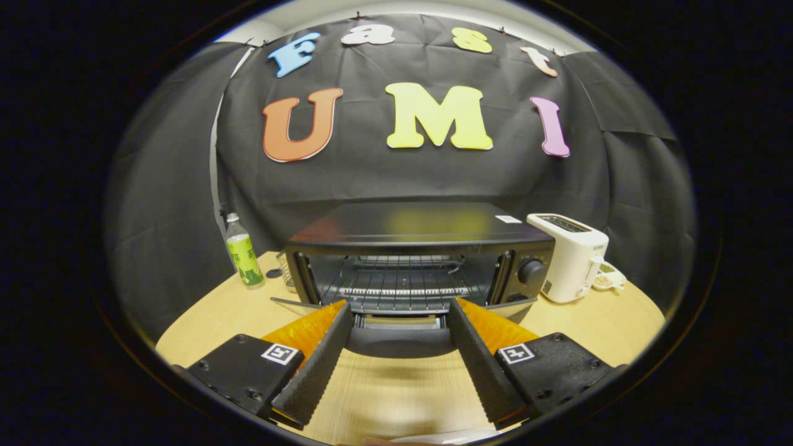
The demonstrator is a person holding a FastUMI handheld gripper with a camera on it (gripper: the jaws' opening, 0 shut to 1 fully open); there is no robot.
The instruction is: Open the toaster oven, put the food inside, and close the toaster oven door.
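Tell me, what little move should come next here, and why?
Probably draw back to fetch the food. The oven already stands open, its door folded down onto the table between the fingertips, and the rack looks bare. The gripper is open and holds nothing.

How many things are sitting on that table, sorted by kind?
Toaster oven, door open: 1
White toaster: 1
Bottle: 1
Small white dish: 1
Total: 4
The gripper is open, its fingers empty, just before the oven's door.
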